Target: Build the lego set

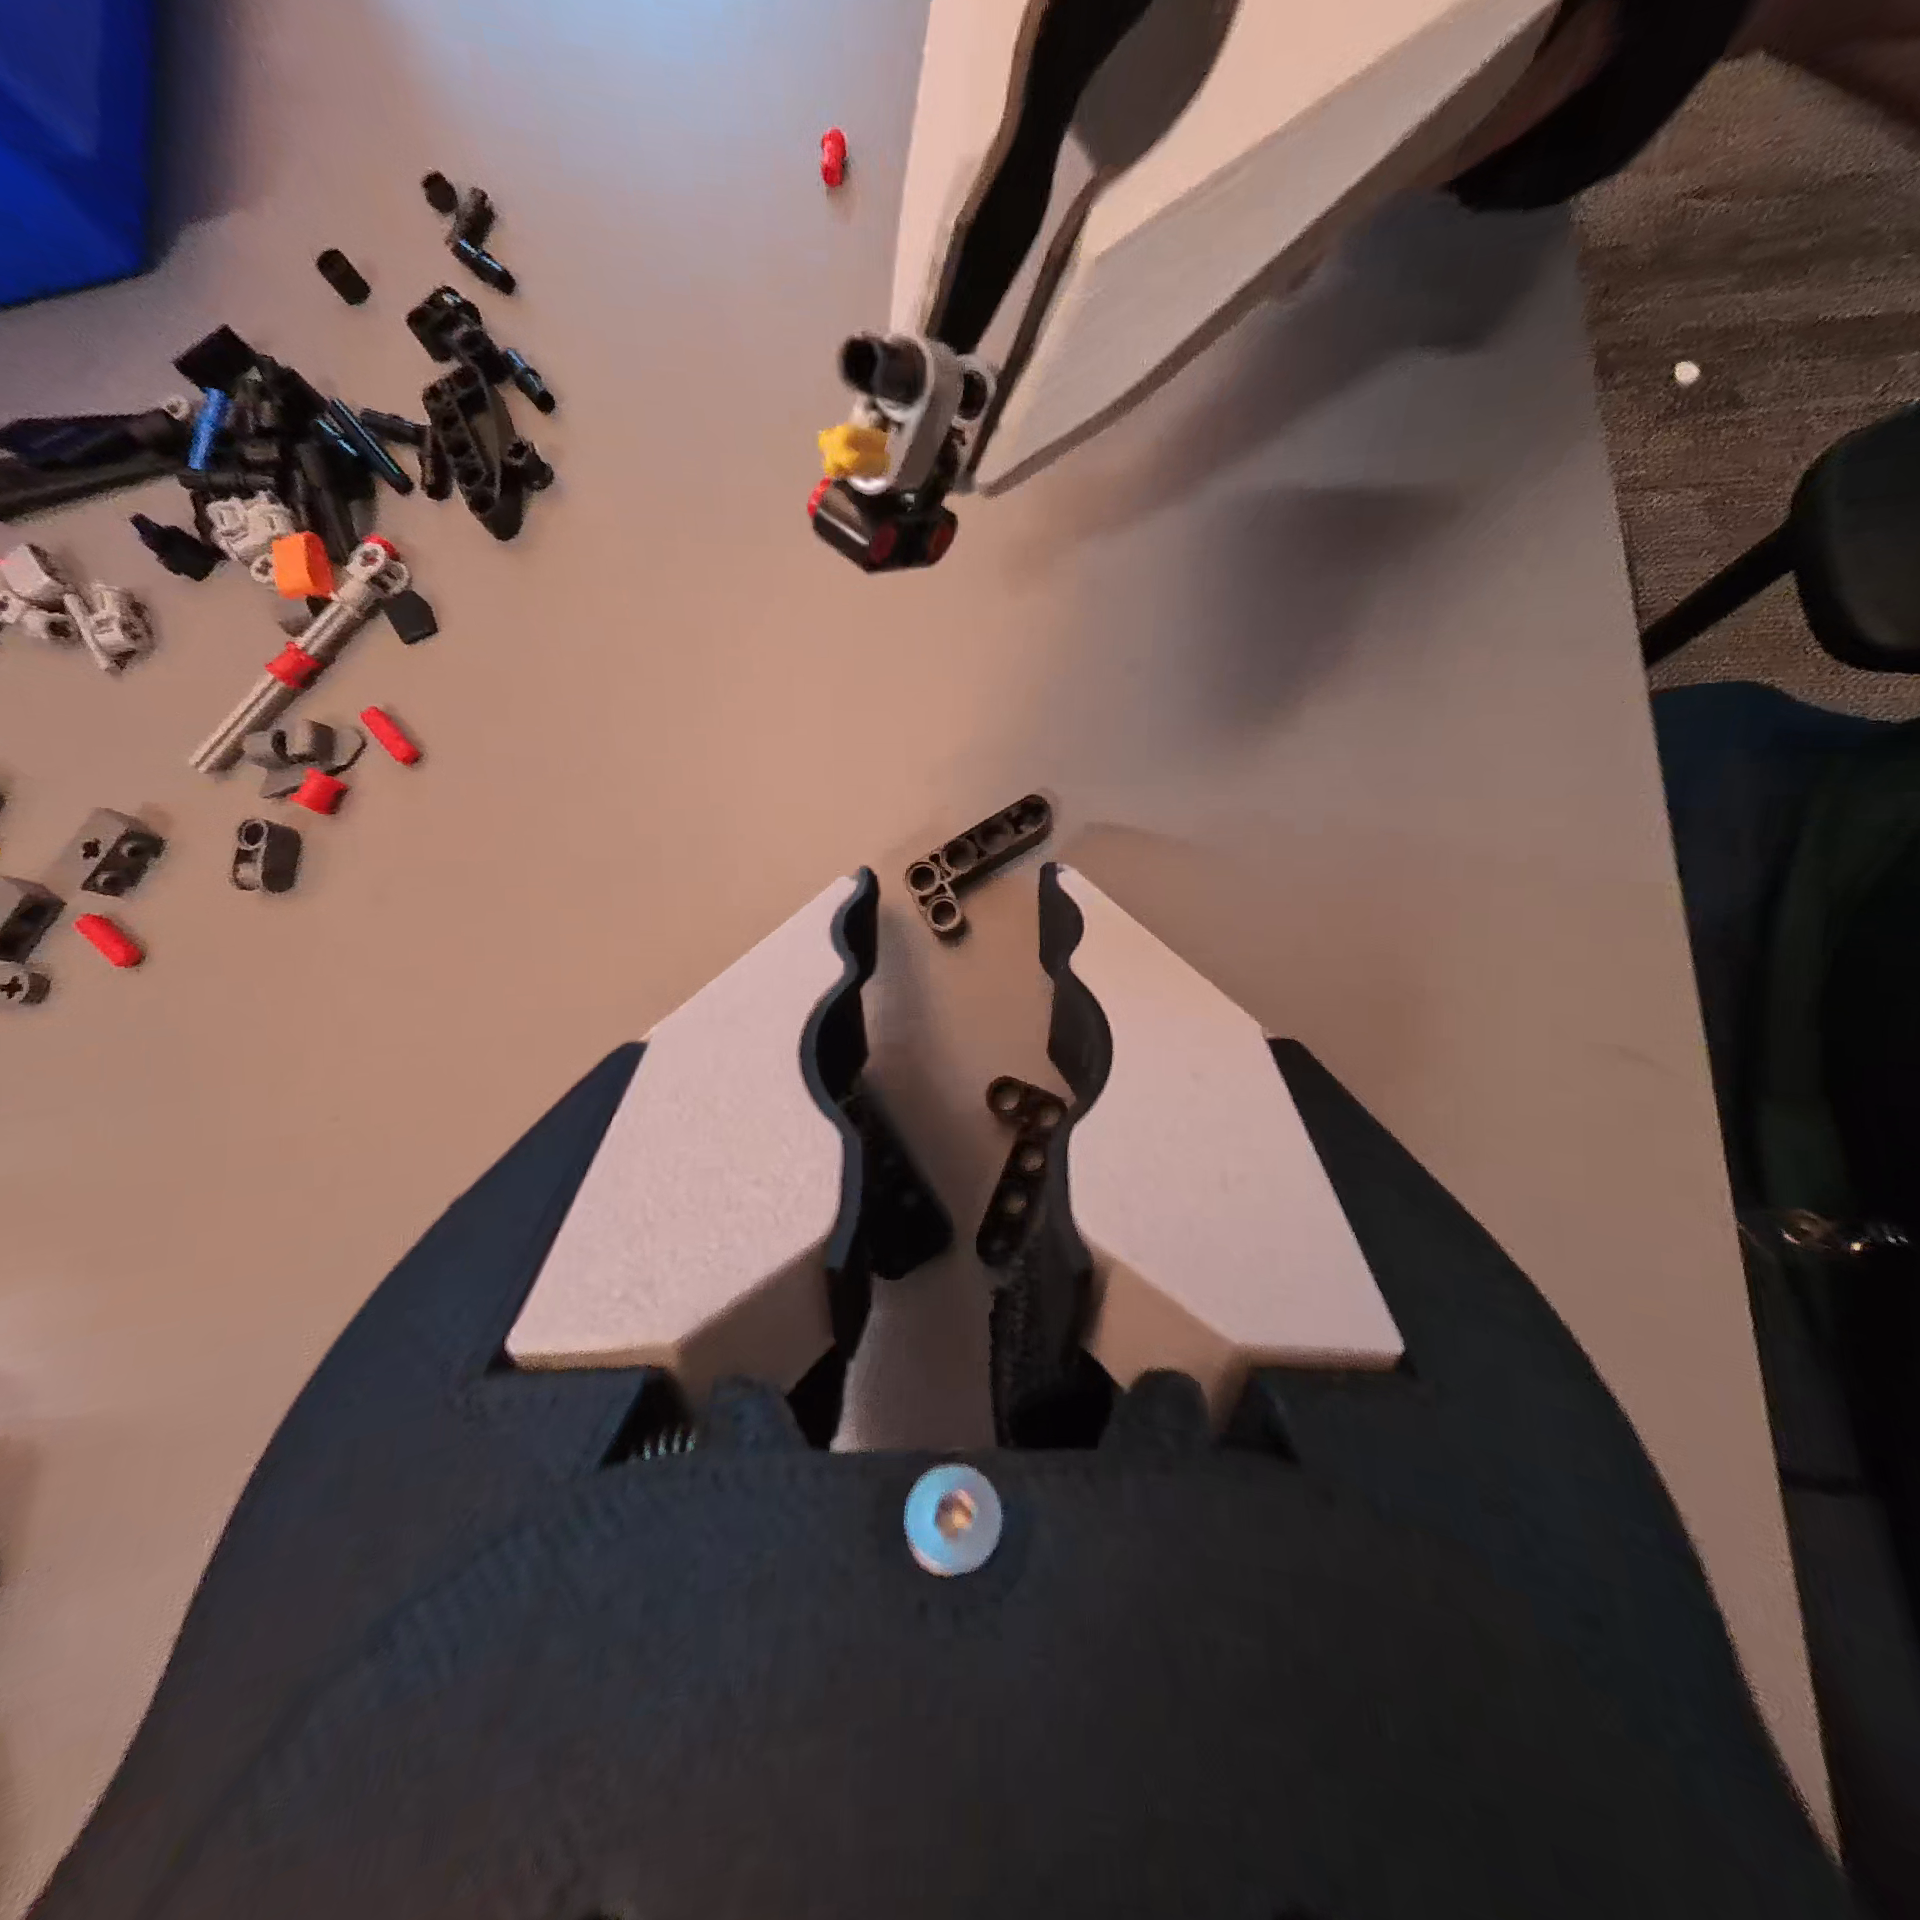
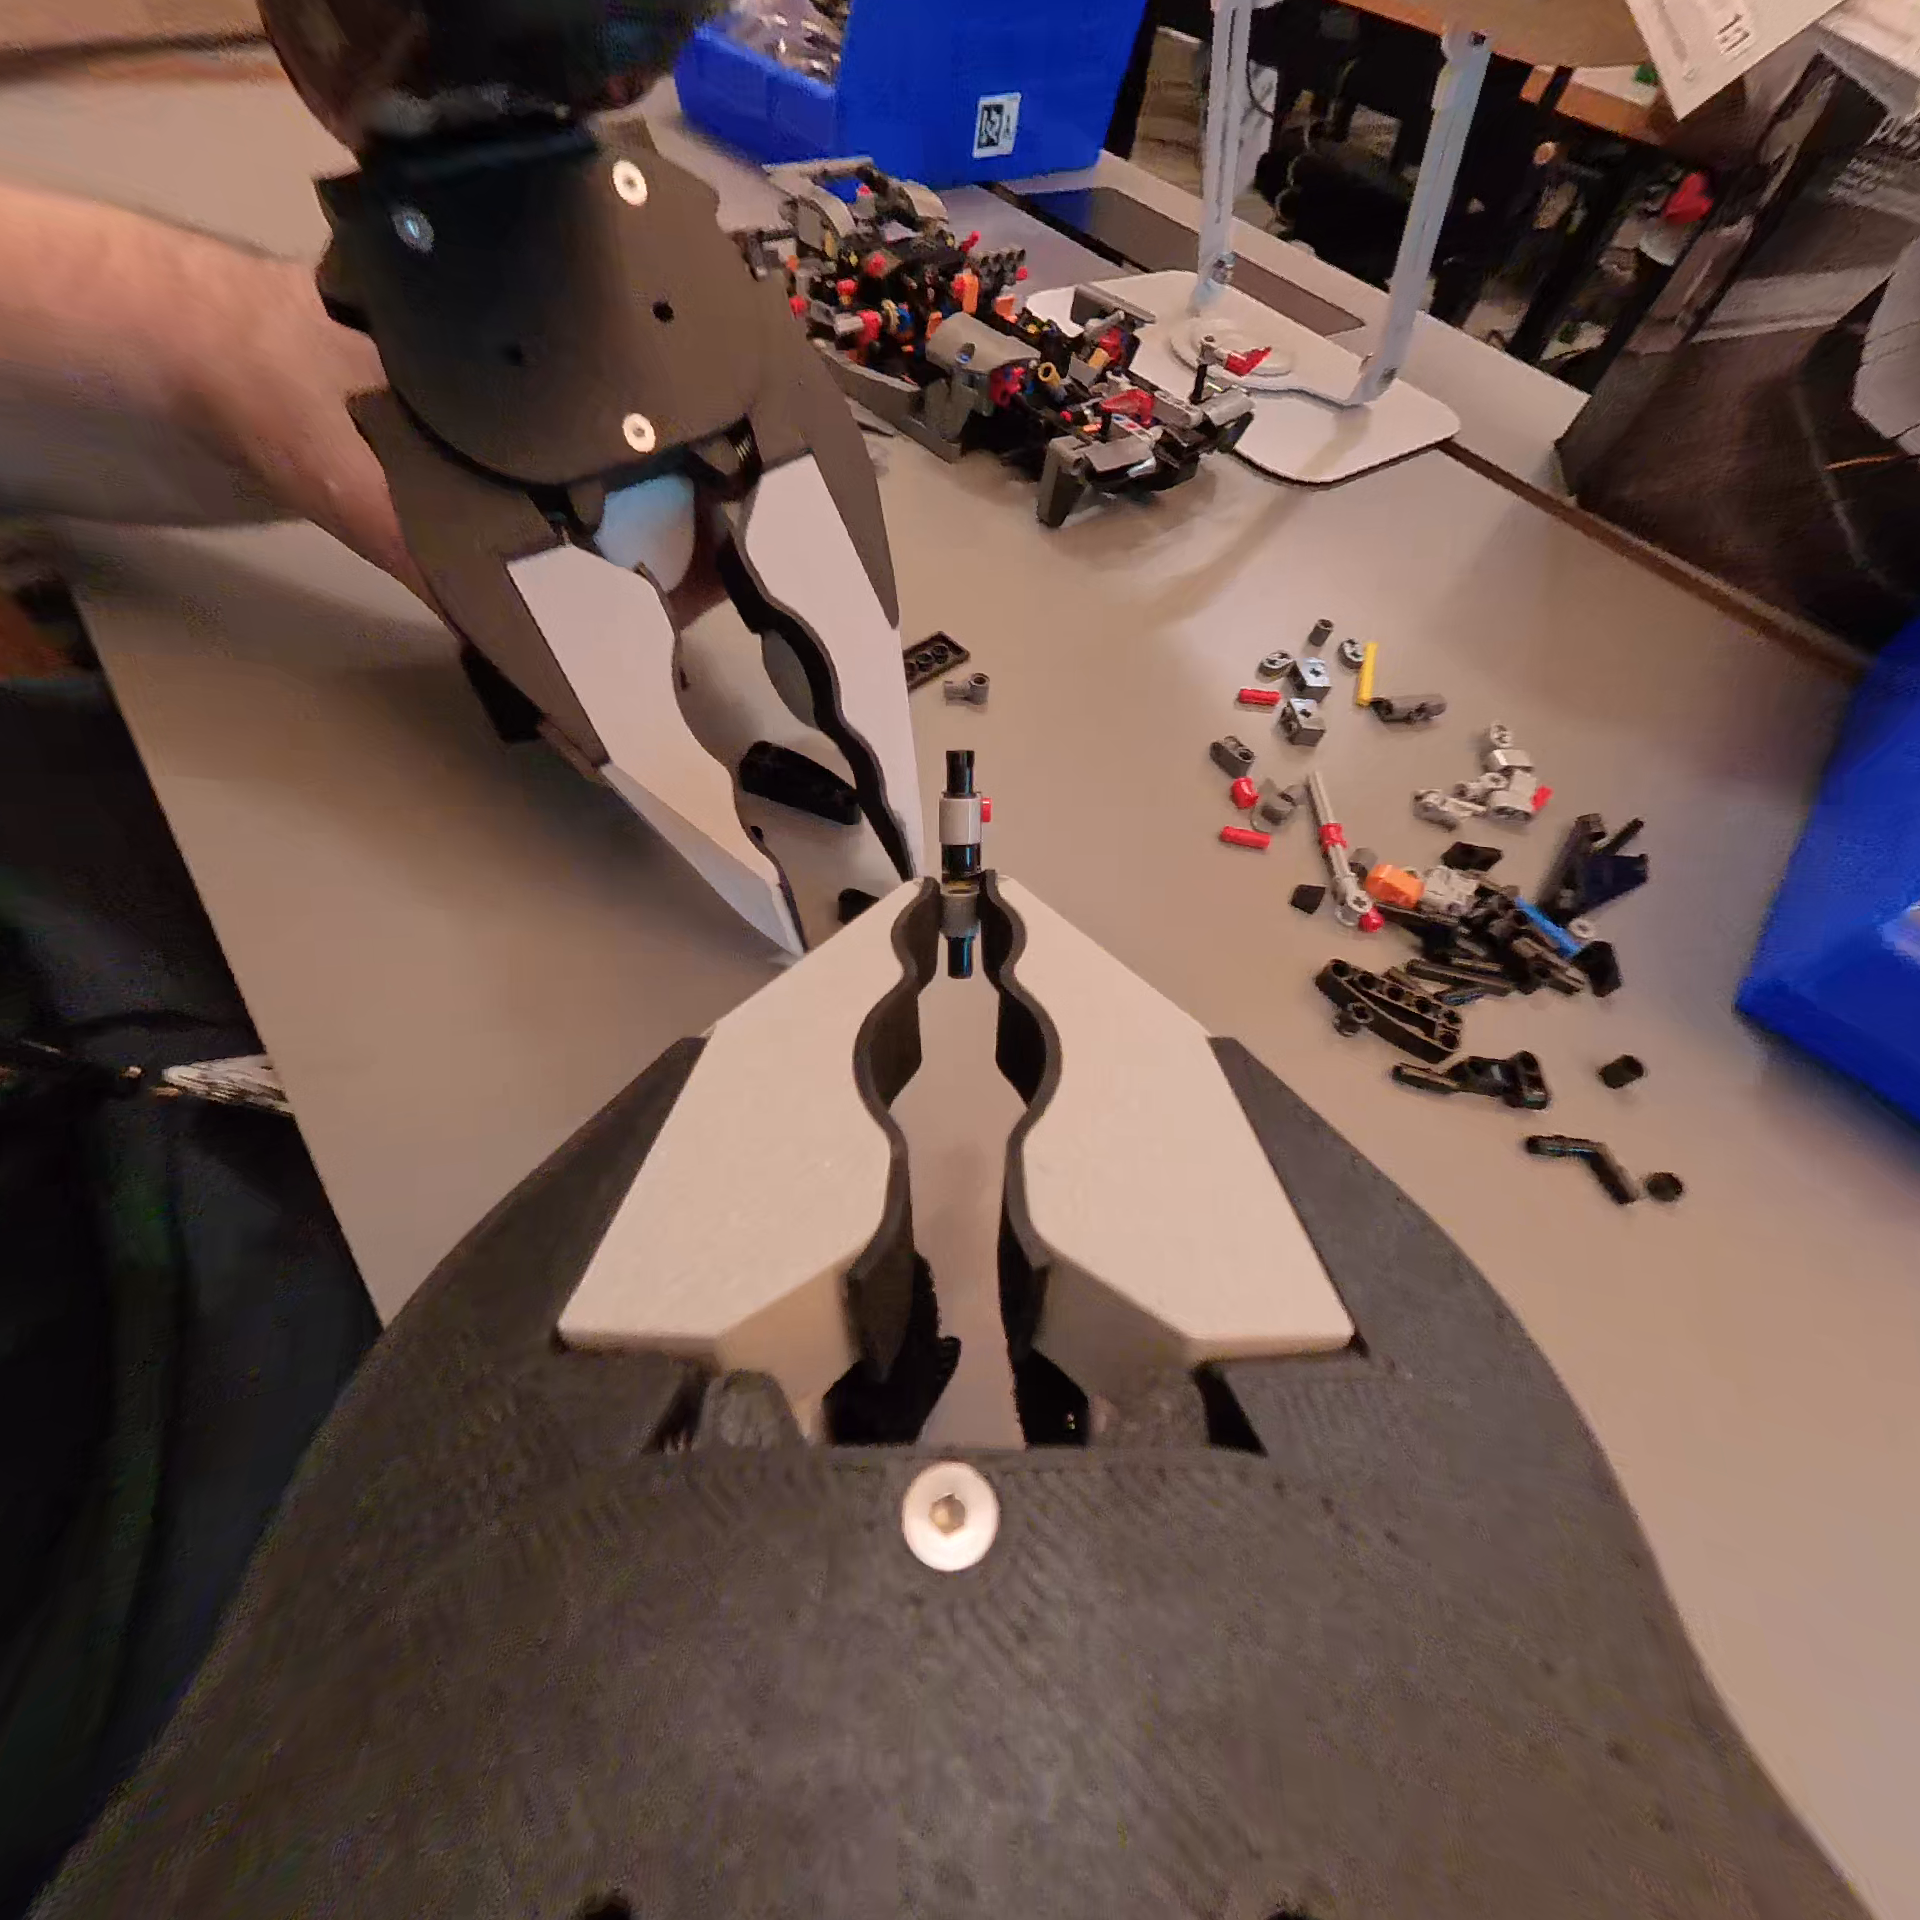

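My right gripper (image 2: 959, 891) is shut on a small assembly (image 2: 961, 821) of grey, black and red pieces, which sticks out past its tips above the table. In the left wrist view the same assembly (image 1: 894, 447), with a yellow piece on it, hangs from the right gripper (image 1: 951, 416). My left gripper (image 1: 954, 883) is open and empty, low over the table. A black L-shaped beam (image 1: 971, 862) lies on the table just ahead of and between its tips. A second black beam (image 1: 1023, 1153) lies under its fingers. The left gripper (image 2: 854, 906) also shows close beside the right one.
A pile of loose pieces (image 1: 312, 499) (image 2: 1455, 914) lies on the grey table. A partly built model (image 2: 997, 343) and a white stand (image 2: 1330, 416) sit at the back. Blue bins (image 2: 1839, 914) (image 2: 935, 83) flank them. The table edge (image 1: 1621, 623) runs close by, a chair (image 1: 1849, 582) beyond. Across from one pair of fingers to the other is roughly 7 centimeters.
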A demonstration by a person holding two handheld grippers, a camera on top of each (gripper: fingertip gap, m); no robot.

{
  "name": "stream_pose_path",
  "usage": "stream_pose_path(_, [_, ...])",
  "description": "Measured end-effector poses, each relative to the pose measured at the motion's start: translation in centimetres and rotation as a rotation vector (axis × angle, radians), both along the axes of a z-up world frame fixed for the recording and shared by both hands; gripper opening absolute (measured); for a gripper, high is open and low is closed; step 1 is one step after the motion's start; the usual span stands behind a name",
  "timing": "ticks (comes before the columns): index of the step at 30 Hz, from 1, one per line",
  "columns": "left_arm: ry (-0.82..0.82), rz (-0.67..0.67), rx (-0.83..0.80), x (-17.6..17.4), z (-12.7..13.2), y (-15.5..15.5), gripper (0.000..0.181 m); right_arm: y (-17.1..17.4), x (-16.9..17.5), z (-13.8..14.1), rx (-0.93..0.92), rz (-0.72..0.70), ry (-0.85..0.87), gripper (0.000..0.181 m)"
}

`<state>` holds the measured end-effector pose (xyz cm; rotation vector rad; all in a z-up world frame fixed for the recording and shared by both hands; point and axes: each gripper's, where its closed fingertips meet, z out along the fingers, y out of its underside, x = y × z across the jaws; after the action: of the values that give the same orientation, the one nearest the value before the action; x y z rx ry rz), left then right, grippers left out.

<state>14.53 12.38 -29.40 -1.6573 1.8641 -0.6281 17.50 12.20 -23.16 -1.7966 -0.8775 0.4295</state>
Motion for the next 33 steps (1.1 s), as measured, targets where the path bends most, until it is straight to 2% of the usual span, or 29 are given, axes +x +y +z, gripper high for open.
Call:
stream_pose_path(4, [0.043,0.044,0.001,0.2,-0.5,-0.4,0.028,0.0,0.0,-0.2,-0.025,0.002,0.018,0.005])
stream_pose_path(8, [-0.031,0.105,0.045,0.0,1.3,0.7,0.029,-0.2,-0.6,-0.1,-0.059,0.029,0.068,0.005])
stream_pose_path(14, [-0.376,-0.012,-0.203,1.4,7.7,-0.6,0.024,-0.4,-1.5,2.4,-0.160,0.102,0.389,0.005])
stream_pose_path(17, [-0.454,-0.043,-0.323,1.4,8.8,-0.6,0.016,-0.4,-1.4,3.7,-0.187,0.131,0.523,0.005])
stream_pose_path(19, [-0.528,-0.079,-0.384,1.5,10.1,-0.9,0.015,-0.4,-1.5,4.0,-0.198,0.142,0.553,0.005])
stream_pose_path(29, [-0.570,-0.131,-0.448,1.1,10.9,-0.9,0.009,-0.7,-2.8,4.4,-0.217,0.197,0.558,0.005])
stream_pose_path(33, [-0.521,-0.165,-0.391,1.0,10.5,-1.1,0.008,-0.5,-2.3,5.0,-0.205,0.187,0.552,0.010])
